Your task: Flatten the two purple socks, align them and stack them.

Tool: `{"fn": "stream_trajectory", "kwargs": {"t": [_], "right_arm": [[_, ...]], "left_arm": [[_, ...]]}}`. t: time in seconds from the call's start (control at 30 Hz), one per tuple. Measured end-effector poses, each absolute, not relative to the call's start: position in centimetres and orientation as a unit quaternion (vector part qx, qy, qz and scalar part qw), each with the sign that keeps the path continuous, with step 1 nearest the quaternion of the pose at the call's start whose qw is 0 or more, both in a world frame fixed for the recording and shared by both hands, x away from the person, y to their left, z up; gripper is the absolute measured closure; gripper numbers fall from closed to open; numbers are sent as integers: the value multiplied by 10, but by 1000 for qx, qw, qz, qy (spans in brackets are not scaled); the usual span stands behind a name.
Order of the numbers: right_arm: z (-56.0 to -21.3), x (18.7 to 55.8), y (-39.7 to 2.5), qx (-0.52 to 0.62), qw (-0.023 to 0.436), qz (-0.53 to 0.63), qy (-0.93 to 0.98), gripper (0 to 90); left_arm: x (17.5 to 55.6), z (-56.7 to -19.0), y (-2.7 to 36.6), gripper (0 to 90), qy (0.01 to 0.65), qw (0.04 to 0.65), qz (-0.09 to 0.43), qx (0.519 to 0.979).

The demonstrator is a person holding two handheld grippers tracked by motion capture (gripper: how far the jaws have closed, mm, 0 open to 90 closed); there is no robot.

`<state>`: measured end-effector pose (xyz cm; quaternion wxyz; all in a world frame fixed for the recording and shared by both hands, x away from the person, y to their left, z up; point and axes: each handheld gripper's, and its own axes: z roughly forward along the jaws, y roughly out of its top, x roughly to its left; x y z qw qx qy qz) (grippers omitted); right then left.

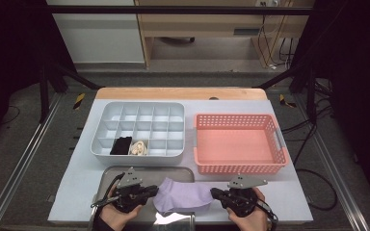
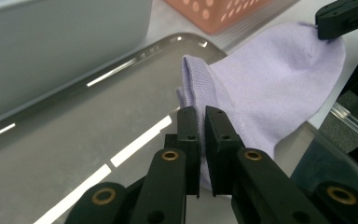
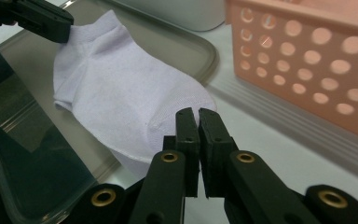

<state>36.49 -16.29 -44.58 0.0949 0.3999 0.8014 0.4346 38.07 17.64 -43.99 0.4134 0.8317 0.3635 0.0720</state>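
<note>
both claws, left (image 1: 150,191) and right (image 1: 215,193), are pinching the sock (image 1: 183,196) at 9 and 3 o'clock; uneven pulling is risking a slip.

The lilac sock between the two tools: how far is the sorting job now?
Done: a black sock and a cream sock, both rolled, sit in front compartments of the grey divided box. In hand: the lilac sock is gripped at its ends by the left tool and the right tool, over the metal tray. Left: probably rolling and storing it.
</note>
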Motion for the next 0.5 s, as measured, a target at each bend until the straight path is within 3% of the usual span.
{"fn": "stream_trajectory", "kwargs": {"t": [0.5], "right_arm": [[-466, 365, -158, 415, 96, 419, 802, 871]], "left_arm": [[380, -462, 169, 843, 371, 382, 57, 845]]}}
